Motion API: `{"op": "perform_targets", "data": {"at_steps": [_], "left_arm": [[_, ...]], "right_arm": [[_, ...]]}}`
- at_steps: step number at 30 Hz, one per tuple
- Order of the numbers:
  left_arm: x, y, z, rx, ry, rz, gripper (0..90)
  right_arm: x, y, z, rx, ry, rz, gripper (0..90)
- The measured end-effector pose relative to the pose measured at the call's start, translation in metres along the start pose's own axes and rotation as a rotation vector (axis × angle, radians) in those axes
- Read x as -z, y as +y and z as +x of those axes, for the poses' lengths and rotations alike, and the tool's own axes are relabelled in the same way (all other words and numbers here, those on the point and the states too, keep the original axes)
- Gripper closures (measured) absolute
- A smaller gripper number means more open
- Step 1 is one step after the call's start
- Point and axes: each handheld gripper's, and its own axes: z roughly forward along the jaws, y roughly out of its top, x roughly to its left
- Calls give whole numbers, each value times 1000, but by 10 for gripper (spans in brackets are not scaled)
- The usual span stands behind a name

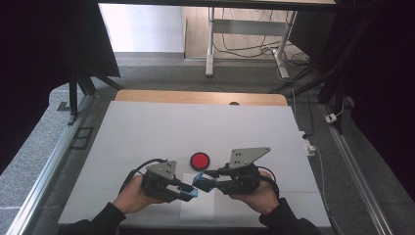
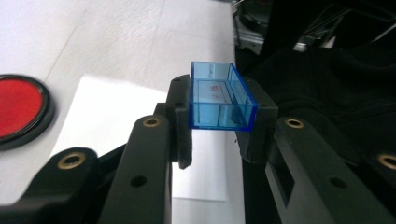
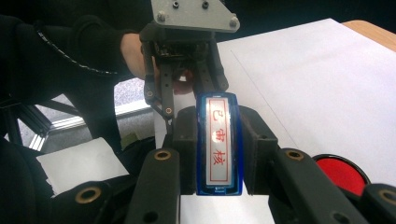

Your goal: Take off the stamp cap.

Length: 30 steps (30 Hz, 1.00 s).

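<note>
Left gripper [image 1: 188, 192] and right gripper [image 1: 205, 182] sit near the table's [image 1: 147, 127] front edge, tips facing, just apart. Left one holds cap [image 2: 222, 98], right one holds stamp [image 3: 218, 144]. Round pad [image 1: 199, 160] lies just behind them. Paper sheet [image 1: 198, 208] lies under them, by the front edge.

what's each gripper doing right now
Left gripper: shut on the clear blue plastic cap.
Right gripper: shut on the blue rectangular stamp with red characters.
</note>
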Motion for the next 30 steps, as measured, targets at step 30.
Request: {"op": "perform_targets", "data": {"at_steps": [30], "left_arm": [[51,-31,-36,195,263,-59,685]], "right_arm": [[2,-3,-3,-15,-64,-4,711]]}}
